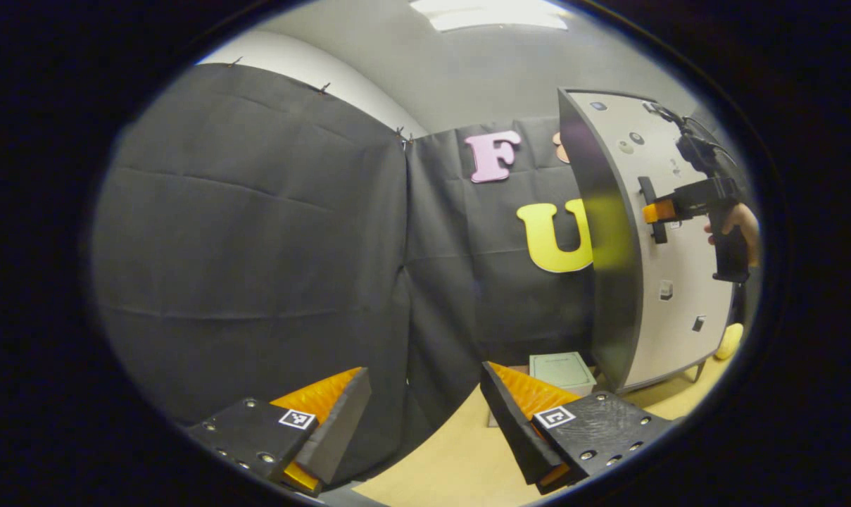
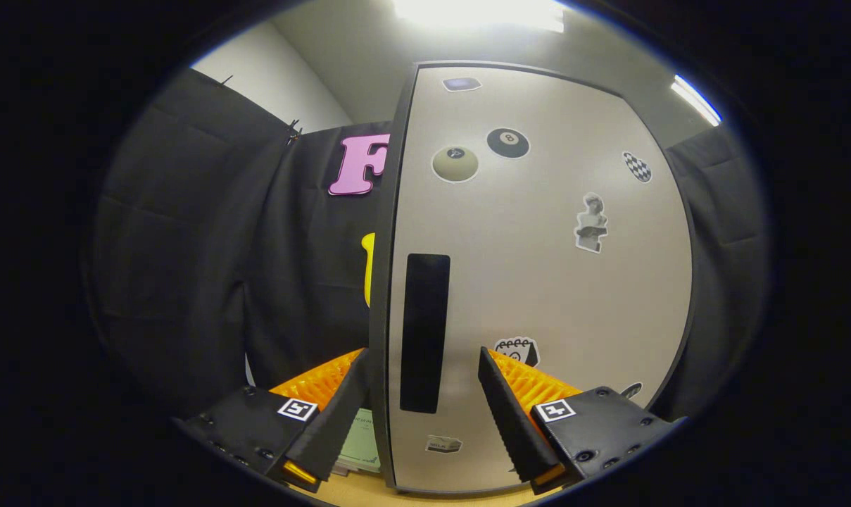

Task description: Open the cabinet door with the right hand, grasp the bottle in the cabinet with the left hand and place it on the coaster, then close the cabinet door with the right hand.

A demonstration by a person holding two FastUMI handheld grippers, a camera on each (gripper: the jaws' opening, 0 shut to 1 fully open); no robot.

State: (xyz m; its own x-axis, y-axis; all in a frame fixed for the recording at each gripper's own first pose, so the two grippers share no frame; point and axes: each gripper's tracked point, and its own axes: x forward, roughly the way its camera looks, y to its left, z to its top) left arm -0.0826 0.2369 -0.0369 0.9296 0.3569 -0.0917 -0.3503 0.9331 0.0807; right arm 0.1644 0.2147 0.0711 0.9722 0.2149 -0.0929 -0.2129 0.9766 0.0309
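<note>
- Cabinet door: shut, flat face toward the right gripper; stickers scattered over it. The bottle is presumably behind it, unseen.
- Handle: dark upright bar near the door's left edge, long axis vertical, at about 12 o'clock just ahead of the right gripper.
- Right gripper: fingers apart, straddling the handle's lower end; contact cannot be told. From the left gripper view it sits at the handle, held by a hand.
- Left gripper: fingers apart, holding nothing, well apart from the cabinet, which lies at its 2 o'clock.
- Coaster: possibly the pale square on the table by the cabinet's foot; not certain.
- Judgement: right gripper is nearer; closing on the upright bar and pulling comes next.
</note>
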